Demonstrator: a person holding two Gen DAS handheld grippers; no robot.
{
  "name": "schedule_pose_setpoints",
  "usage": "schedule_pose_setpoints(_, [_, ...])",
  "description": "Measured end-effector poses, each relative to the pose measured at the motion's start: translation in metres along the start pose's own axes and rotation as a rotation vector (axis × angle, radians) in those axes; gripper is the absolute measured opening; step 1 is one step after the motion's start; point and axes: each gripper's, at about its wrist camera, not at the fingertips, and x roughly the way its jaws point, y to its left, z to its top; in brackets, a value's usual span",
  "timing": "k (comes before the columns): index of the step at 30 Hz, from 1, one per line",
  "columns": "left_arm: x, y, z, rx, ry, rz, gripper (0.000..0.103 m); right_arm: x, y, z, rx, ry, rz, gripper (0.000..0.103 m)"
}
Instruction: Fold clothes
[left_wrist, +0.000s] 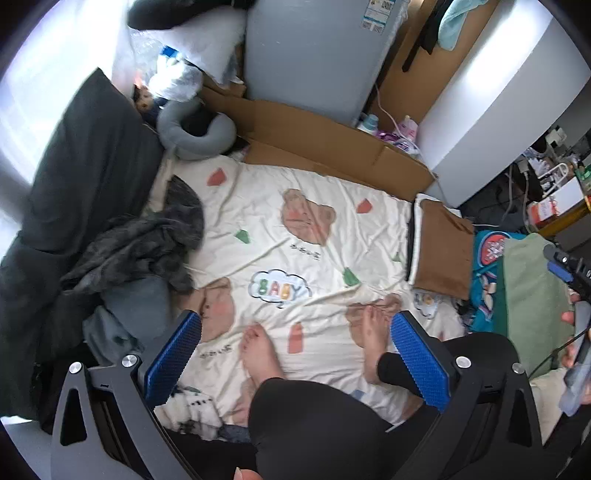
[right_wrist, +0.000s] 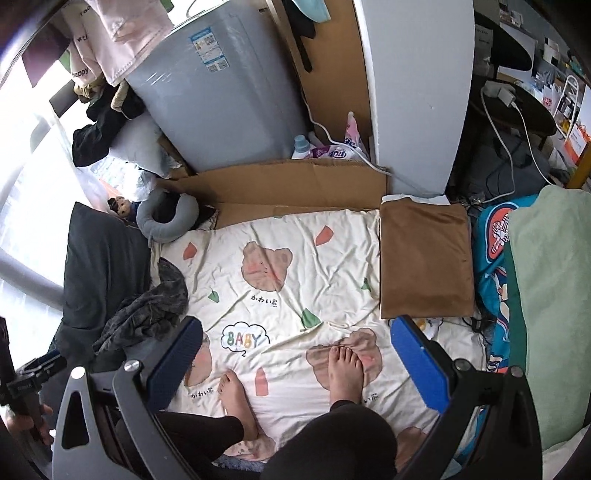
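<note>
Grey clothes (right_wrist: 147, 314) lie heaped beside the spread left gripper (left_wrist: 295, 354) and spread right gripper (right_wrist: 295, 362).

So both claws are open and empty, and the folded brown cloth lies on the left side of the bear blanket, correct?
One detail is wrong: the folded brown cloth lies at the right edge of the bear blanket, as the right wrist view shows. The left claw and right claw are indeed open and empty.

Strong daylight is admitted through a window (right_wrist: 22, 177) at the left; a white pillar (right_wrist: 417, 92) is flanked by cardboard (right_wrist: 280, 184).
</note>
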Motion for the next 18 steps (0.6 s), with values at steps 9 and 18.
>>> schedule_pose_setpoints(9, [0.003, 0.007, -0.035, -0.060, -0.057, 0.059, 0.102, 0.006, 0.029, -0.024, -0.066, 0.002, 0.002, 0.103])
schedule_pose_setpoints(18, [0.036, -0.010, -0.058, -0.079, -0.087, 0.071, 0.102, 0.038, 0.056, -0.056, -0.165, 0.035, 0.075, 0.103])
